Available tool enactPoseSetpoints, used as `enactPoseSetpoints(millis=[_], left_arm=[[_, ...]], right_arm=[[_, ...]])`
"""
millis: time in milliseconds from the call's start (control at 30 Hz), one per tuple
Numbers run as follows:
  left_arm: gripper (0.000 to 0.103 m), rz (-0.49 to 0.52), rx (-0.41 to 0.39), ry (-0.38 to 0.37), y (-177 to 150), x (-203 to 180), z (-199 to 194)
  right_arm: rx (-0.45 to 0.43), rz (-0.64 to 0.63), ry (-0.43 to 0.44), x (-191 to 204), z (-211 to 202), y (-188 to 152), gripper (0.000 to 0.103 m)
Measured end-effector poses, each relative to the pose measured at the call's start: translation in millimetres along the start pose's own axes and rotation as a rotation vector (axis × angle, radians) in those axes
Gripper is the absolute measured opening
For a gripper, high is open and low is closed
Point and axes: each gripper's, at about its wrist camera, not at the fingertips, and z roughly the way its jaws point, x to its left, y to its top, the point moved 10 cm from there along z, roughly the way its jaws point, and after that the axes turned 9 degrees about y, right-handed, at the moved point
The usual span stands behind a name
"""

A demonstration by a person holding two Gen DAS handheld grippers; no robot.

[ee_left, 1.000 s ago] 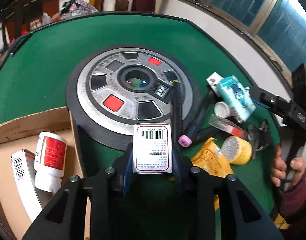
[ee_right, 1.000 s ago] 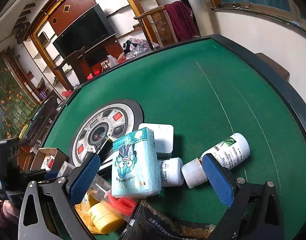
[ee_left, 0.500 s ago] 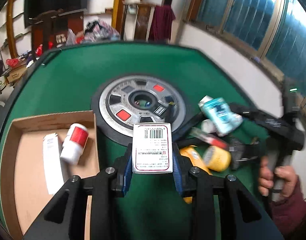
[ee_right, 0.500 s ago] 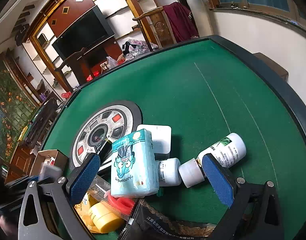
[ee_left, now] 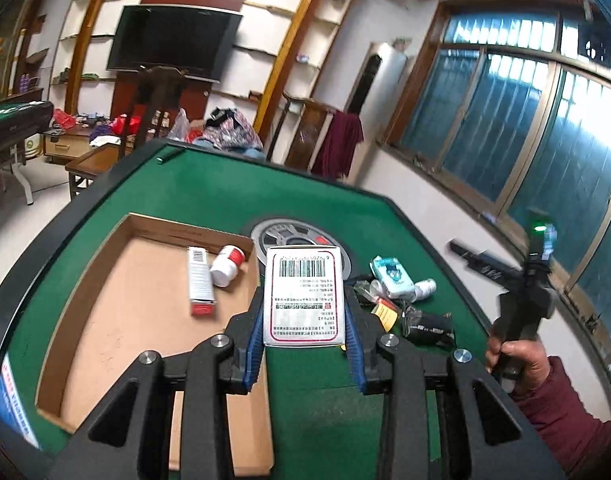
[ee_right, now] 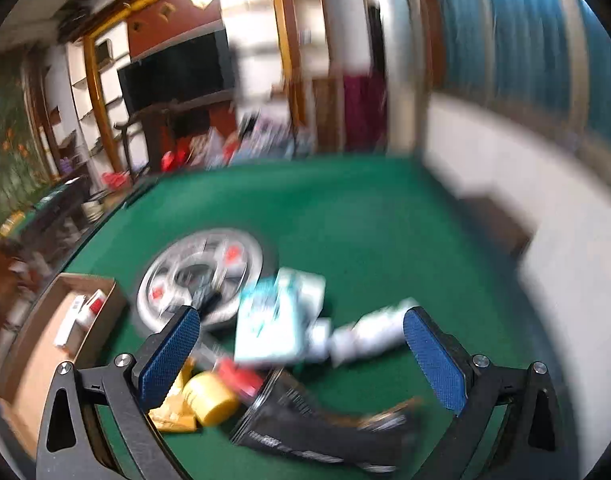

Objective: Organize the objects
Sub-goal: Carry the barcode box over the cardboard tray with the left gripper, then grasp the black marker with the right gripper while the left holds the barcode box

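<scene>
The left claw [ee_left: 304, 344] is squeezing a white box w/ a barcode [ee_left: 303, 294]. Both blue pads [ee_left: 255, 336] press on its sides. The box is up in the air, over the green desk [ee_left: 209, 200], right by the edge of the brown cardboard tray [ee_left: 117, 320]. The barcode side faces the camera.

Inside the tray, near its far wall, lie a long thin box w/ a red end [ee_left: 199, 280] and a white bottle w/ a red label [ee_left: 226, 266]. They touch each other. The rest of the tray floor is bare.

Behind the held box is a round silver wheel thing [ee_left: 283, 232] set in the desk.

To the right of the claw there's a pile of stuff on the desk: a light blue packet w/ a cartoon face [ee_left: 391, 276], a small white bottle [ee_left: 425, 289] next to it, and a black pouch [ee_left: 429, 326] closer in.

The right claw [ee_right: 301, 356] is open wide w/ nothing between its blue pads [ee_right: 169, 356]. It hangs over the pile. That view is blurry, but you can see the blue packet [ee_right: 271, 330], a white bottle on its side [ee_right: 375, 330], a yellow round tub [ee_right: 209, 398], something red [ee_right: 239, 374] and the black pouch [ee_right: 313, 432]. In the left view, a hand [ee_left: 519, 362] in a dark red sleeve [ee_left: 561, 404] holds the right claw's handle at the desk's right side.
</scene>
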Motion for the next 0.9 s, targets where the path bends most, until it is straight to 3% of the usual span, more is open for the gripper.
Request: enactPoseSetpoints(millis=[67,100,133,200,233,333,467,667,767,900], left_arm=[[0.034,-0.02,-0.028,0.001,0,9,-10],[0.034,-0.034,-0.041,0.006,1,15,-14],[0.034,-0.051,-0.055,0.019,1,22,-18],[0.034,-0.069,-0.081,0.042,1,31,-22],[0.034,-0.065,-0.094,0.06,1,36,-22],[0.034,-0.055,-0.091,0.102,-5,46,-18],[0.034,-0.091,-0.113,0.087,-3,57,-28],[0.034,-0.125,-0.133,0.081,-6,74,-41],[0.034,-0.135,-0.109,0.078,-8,80,-33],[0.034,-0.129,-0.092,0.076,-10,82,-25]], right_arm=[[-0.128,-0.049,-0.03,7,-32,23,0.103],[-0.141,-0.04,0.003,10,-38,29,0.103],[-0.091,-0.021,0.015,8,-32,27,0.103],[0.206,0.023,-0.017,-3,8,1,0.103],[0.279,0.034,-0.054,-11,19,-7,0.102],[0.277,0.034,-0.132,-26,20,-8,0.103],[0.259,0.061,-0.017,-5,17,-2,0.103],[0.327,-0.162,0.053,55,49,-2,0.103],[0.367,-0.143,0.115,81,70,-4,0.103],[0.497,-0.069,0.258,124,107,-19,0.103]])
